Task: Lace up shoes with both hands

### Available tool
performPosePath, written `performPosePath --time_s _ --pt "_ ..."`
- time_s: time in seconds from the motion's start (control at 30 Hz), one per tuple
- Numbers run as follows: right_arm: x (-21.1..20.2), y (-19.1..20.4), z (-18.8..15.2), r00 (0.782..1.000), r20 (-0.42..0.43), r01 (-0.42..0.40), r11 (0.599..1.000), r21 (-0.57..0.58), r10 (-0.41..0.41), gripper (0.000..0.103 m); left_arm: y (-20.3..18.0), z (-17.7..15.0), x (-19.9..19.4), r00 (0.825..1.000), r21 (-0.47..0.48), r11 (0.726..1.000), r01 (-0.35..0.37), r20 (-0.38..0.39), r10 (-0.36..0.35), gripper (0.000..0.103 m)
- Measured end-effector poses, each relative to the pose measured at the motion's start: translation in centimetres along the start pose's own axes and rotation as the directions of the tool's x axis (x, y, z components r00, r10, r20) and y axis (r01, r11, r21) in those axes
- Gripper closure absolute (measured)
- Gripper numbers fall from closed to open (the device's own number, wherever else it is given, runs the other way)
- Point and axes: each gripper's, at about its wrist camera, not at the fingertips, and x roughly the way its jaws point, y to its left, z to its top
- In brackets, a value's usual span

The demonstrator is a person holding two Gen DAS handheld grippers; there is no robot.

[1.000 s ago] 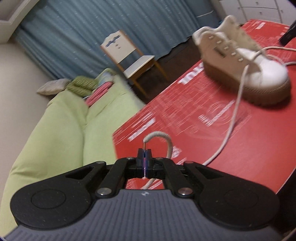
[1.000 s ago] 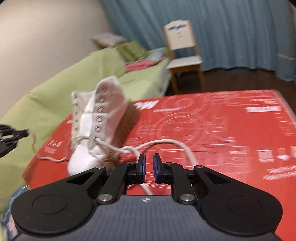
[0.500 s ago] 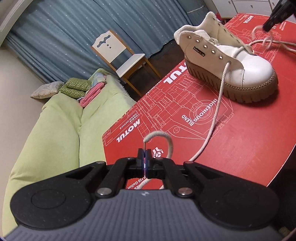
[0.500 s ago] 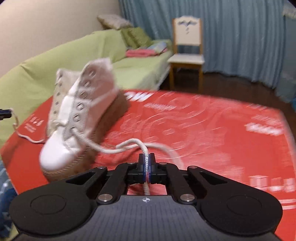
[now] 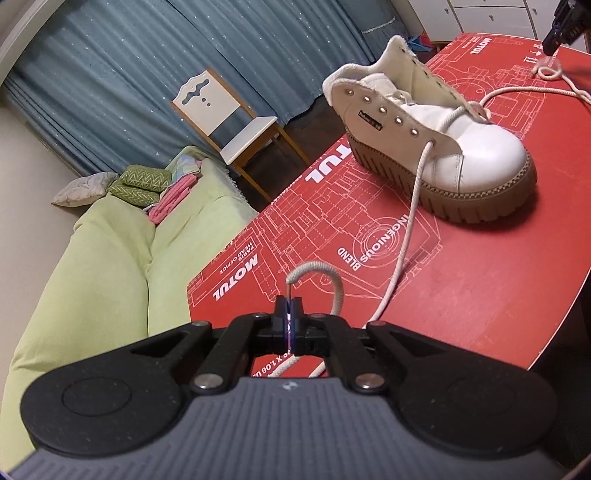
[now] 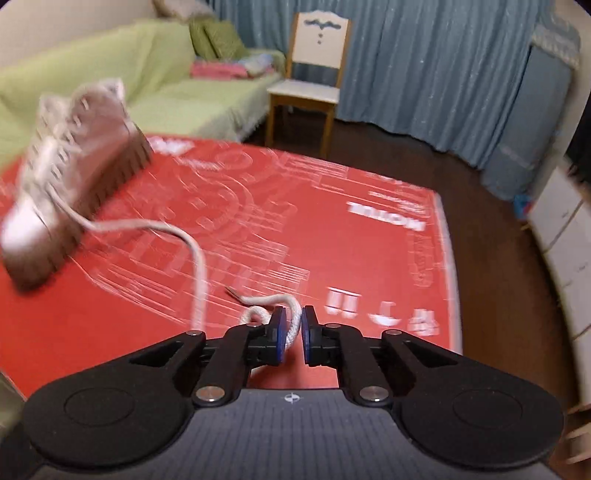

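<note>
- While your left gripper (image 5: 289, 314) keeps its jaws pressed together on the lace (image 5: 413, 206) near its tip, the cord arches up in a small loop just beyond the fingertips and drops back beside them.
- From your left wrist view you get the sharp picture: the white shoe (image 5: 436, 147) stands upright on its tan sole on the red mat (image 5: 461, 295), toe toward the right, and the lace runs from the frontmost eyelet down across the mat to your left tongs.
- That same view shows your right gripper (image 5: 554, 35) only as a dark tip at the top right, above a curled bit of the lace's other end; its jaws cannot be read from there.
- Your right wrist view settles it: the right tongs stand slightly spread, with the lace end lying loose in the gap and coiled on the mat just ahead.
- In that view the shoe is blurred at the far left.
- Both views show the green sofa (image 5: 110, 266), the wooden chair (image 6: 310, 74) and the blue curtain (image 6: 424, 66).
</note>
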Motion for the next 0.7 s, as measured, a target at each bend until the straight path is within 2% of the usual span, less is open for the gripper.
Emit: performPosePath --time_s 0.1,0.13,0.17,0.27,0.33,0.4,0.43,0.5,0.63,0.7 --pt "-0.3 -3.0 0.0 1.0 -0.001 -0.031 0.983 0.183 0.031 0.09 -0.2 0.1 0.3 1.0 -0.004 1.0 0.004 -0.004 -0.004 0.103" --pt "-0.4 -3.8 0.0 0.999 0.008 -0.036 0.971 0.237 0.035 0.087 -0.2 0.1 0.4 1.0 -0.005 1.0 0.006 -0.006 -0.006 0.103" --pt "-0.6 -4.4 0.1 0.997 0.028 -0.072 0.963 0.26 0.067 0.086 -0.3 0.2 0.5 1.0 -0.004 1.0 0.008 -0.007 -0.008 0.103" --pt "-0.7 -3.6 0.2 0.986 0.069 -0.157 0.979 0.13 0.149 0.087 -0.5 0.5 0.9 1.0 -0.003 1.0 0.011 -0.008 -0.011 0.103" --pt "-0.4 -1.5 0.0 0.99 0.094 -0.097 0.992 -0.079 0.104 0.087 -0.7 0.7 1.0 1.0 0.0 1.0 0.012 -0.007 -0.012 0.103" --pt "0.3 0.5 -0.3 0.993 0.109 -0.025 0.968 -0.251 0.054 0.087 -0.7 0.8 1.1 1.0 0.002 1.0 0.014 -0.008 -0.014 0.103" --pt "0.8 1.2 -0.4 0.993 0.105 -0.016 0.951 -0.31 0.051 0.087 -0.7 0.9 1.1 1.0 0.004 1.0 0.015 -0.009 -0.015 0.103" --pt "1.9 2.0 -0.4 0.995 0.084 -0.021 0.931 -0.365 0.055 0.087 -0.6 0.9 1.2 1.0 0.004 1.0 0.014 -0.014 -0.014 0.103" --pt "4.2 2.4 -0.1 0.997 0.055 -0.02 0.914 -0.405 0.046 0.088 -0.4 0.6 1.3 1.0 0.006 1.0 -0.003 -0.028 0.003 0.103" --pt "4.6 2.4 0.0 0.998 0.047 -0.02 0.92 -0.392 0.042 0.099 -0.1 0.3 1.3 0.999 0.018 0.999 -0.034 -0.038 0.035 0.103"
